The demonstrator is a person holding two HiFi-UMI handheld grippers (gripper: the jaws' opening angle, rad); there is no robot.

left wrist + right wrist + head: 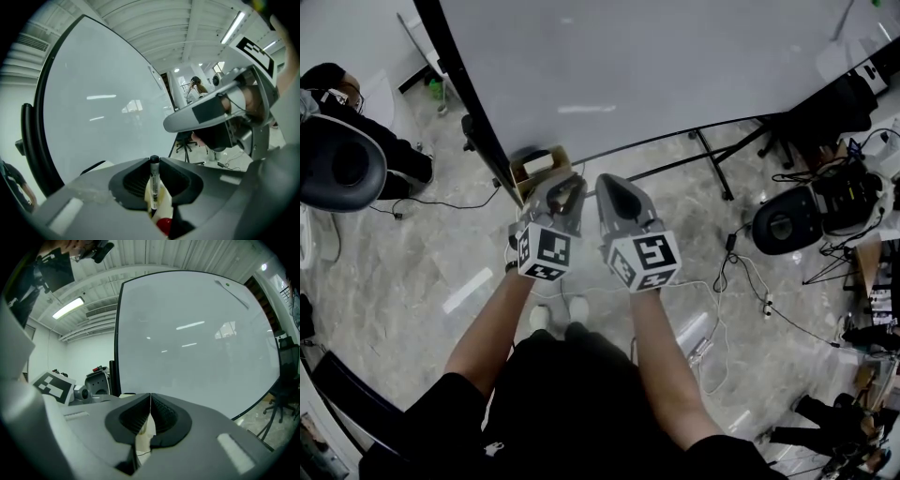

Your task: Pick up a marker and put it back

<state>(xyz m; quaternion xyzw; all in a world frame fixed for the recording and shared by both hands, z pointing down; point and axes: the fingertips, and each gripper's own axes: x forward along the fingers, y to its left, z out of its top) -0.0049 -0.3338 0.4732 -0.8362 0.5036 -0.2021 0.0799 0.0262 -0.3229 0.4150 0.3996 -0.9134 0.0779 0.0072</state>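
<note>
Left gripper [563,193] [153,164]: fingers closed in on the marker [153,183], one ribbed pad per side, both touching the barrel. This is a pinch grip, w/ no gap visible betw. pads and barrel.

Marker position: stands upright in the slot betw. the two fingers, roughly centred. The black end sits level w/ the fingertips and pokes just past them. The white barrel w/ dark print runs down thru the pads toward the gripper body. The lower end is hidden behind a cream item [162,200] and a red item [164,227] below the jaws; neither can be identified. Marker is clear of the whiteboard [108,108] [656,66] [197,343], which fills the background.

Right gripper [615,185] [150,402]: fingers pressed together tip to tip, w/ only a thin seam showing. Nothing is betw. them and it is not in contact w/ the marker.

Head view: both grippers are held side by side, near each other, in front of the person, above the marbled floor [441,272]. They sit just below the whiteboard's lower edge. A brown box [540,165] sits at the board's foot, just beyond the left gripper tip. The marker can't be made out in this view.
</note>
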